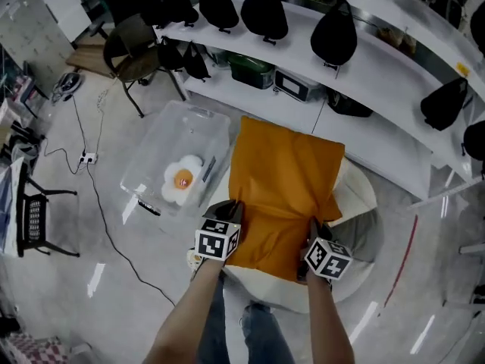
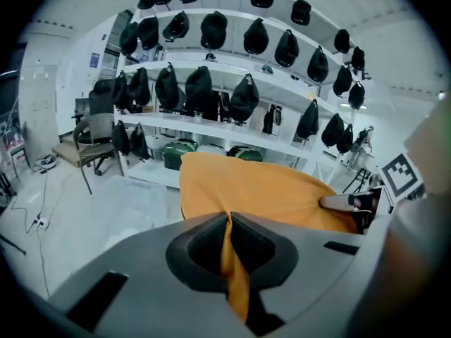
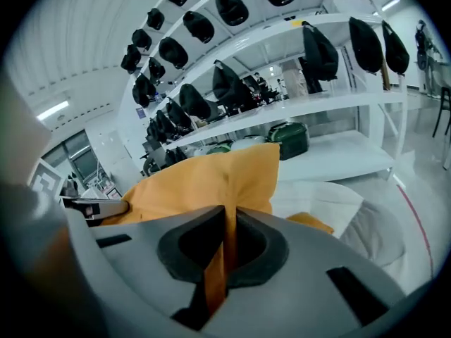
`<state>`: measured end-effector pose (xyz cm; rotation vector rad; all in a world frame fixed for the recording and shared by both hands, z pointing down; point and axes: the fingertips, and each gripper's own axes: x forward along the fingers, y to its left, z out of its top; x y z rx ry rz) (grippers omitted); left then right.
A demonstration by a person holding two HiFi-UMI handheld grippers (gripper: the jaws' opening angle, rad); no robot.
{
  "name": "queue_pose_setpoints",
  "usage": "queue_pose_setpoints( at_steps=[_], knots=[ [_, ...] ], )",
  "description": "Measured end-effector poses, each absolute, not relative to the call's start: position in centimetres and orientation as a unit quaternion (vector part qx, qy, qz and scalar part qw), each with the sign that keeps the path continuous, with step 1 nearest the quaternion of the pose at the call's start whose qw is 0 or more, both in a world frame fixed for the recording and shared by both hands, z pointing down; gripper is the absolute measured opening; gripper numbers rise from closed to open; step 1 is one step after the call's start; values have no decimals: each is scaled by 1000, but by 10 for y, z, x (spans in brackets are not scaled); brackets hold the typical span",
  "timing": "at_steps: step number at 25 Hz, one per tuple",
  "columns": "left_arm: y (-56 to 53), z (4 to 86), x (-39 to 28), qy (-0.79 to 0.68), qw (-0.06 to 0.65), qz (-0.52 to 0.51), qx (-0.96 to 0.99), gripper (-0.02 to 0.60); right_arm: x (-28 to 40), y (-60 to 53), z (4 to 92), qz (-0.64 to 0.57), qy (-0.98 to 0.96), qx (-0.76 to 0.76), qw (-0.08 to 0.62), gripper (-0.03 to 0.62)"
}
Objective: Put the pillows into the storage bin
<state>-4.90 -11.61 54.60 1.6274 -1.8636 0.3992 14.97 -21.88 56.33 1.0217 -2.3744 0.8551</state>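
Orange pillow [image 1: 284, 188] hangs lifted by its near edge, with left gripper [image 1: 229, 209] and right gripper [image 1: 313, 230] fingers both pinched tight on its fabric, beside the clear bin [image 1: 155, 146].

Largely hidden under the orange pillow [image 1: 282, 180], the pale pillows [image 1: 362, 196]; its near corners covered by the left gripper [image 1: 229, 209] and right gripper [image 1: 314, 227].

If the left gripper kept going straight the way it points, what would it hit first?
The orange pillow: the left gripper is shut on its edge and it fills the way ahead. Beyond, probably the shelves; depth unclear.
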Motion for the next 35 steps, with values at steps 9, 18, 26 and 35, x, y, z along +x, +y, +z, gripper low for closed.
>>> queue_pose_setpoints(
  at_steps=[9, 18, 26, 35],
  knots=[
    [-24, 552, -215, -754, 324, 143, 553, 28, -33, -155, 572, 305, -876, 296, 229, 9],
    [32, 595, -382, -768, 349, 140, 519, 26, -209, -111, 609, 305, -877, 269, 257, 9],
    [34, 649, -513, -768, 361, 148, 508, 26, -338, -108, 661, 309, -869, 272, 273, 9],
    [10, 705, -604, -768, 343, 171, 513, 26, -420, -121, 719, 324, -855, 304, 267, 12]
  ],
)
